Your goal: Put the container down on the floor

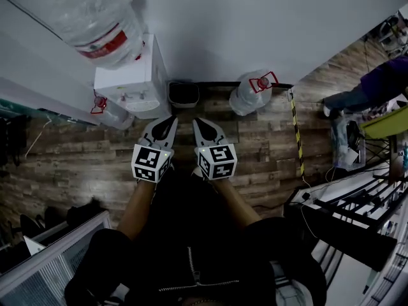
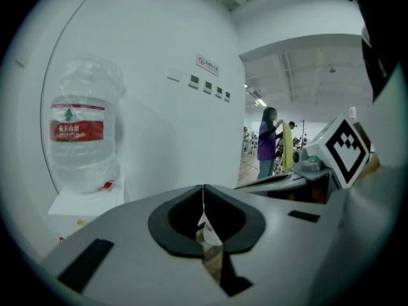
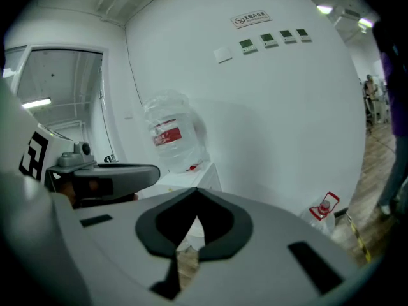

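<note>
A dark open-topped container (image 1: pixel 183 94) stands on the wooden floor against the white wall, just right of the white water dispenser (image 1: pixel 131 85). My left gripper (image 1: pixel 171 120) and right gripper (image 1: pixel 199 122) hover side by side above the floor in front of it, apart from it. Both are shut with nothing between the jaws. In the left gripper view my left gripper (image 2: pixel 203 187) points at the wall, with the right gripper's marker cube (image 2: pixel 347 150) beside it. My right gripper (image 3: pixel 196 190) shows its jaws closed and empty too.
A large water bottle (image 1: pixel 95 18) sits upside down on the dispenser. A bottle with a red handle (image 1: pixel 250 93) stands on the floor right of the container, and another bottle (image 1: pixel 109 112) left of the dispenser. A person in purple (image 1: pixel 376 85) and metal racks (image 1: pixel 357 203) are at right.
</note>
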